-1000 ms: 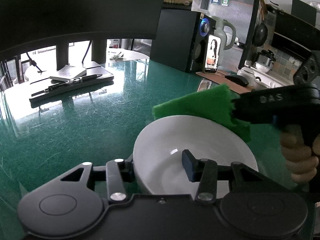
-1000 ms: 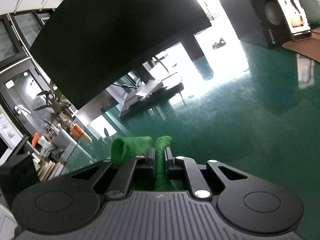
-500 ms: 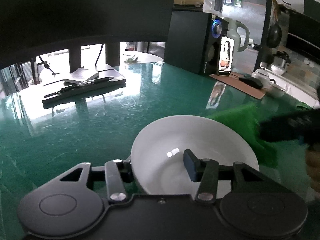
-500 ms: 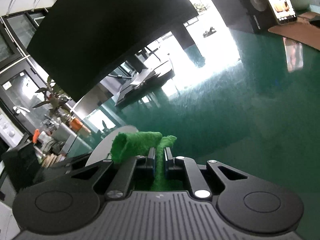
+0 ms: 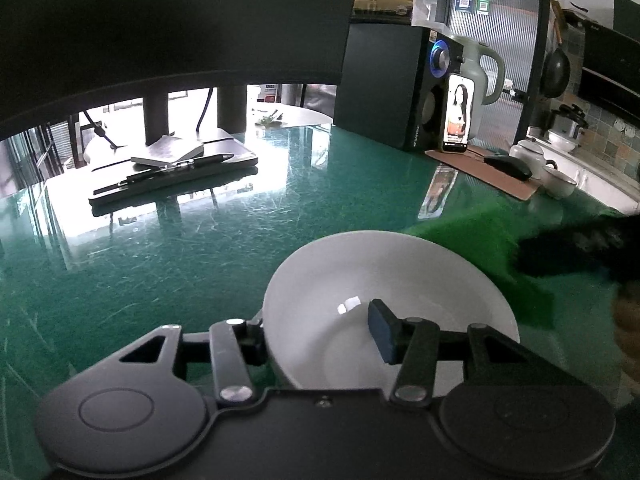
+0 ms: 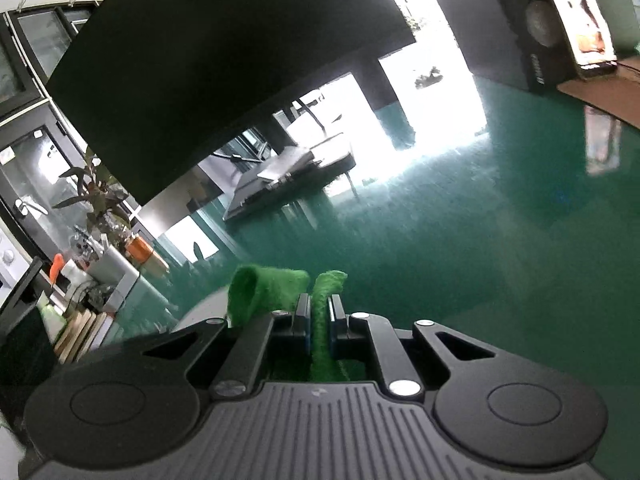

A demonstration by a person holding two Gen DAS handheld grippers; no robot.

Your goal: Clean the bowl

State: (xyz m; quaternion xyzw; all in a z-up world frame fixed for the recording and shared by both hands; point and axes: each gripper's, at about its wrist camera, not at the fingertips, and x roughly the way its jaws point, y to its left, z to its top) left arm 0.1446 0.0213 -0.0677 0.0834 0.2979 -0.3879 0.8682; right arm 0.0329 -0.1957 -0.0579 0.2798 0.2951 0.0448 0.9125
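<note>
my left gripper (image 5: 320, 334) straddles the near rim of the white bowl (image 5: 384, 272), one finger outside the wall and the other, with the blue pad, down inside. the fingers stand wide; i cannot tell from here whether the pads actually press the wall, so i cannot call it a firm hold. the bowl sits on the green glass table (image 5: 180, 248) right in front of that gripper, its inside plain white with a small glint of light near the bottom.

my right gripper (image 6: 319, 320) is clenched on the green scouring cloth (image 6: 276, 290), a fold of it pinched between the pads and the rest curling forward and to the left of the fingertips. seen from my left tool, that cloth (image 5: 480, 240) is a blurred green patch just off the bowl's far right rim, outside the bowl, with the dark blur of the right gripper behind it. from my right tool only a pale sliver of the bowl shows, low and left of the cloth.

i judge the step to be the wiping itself, with the cloth off the bowl at this instant. the next move calls for swinging the cloth left and down over the rim and pressing its free fold against the inner wall, while my left tool steadies the bowl so it doesn't skate on the slick glass.
</note>
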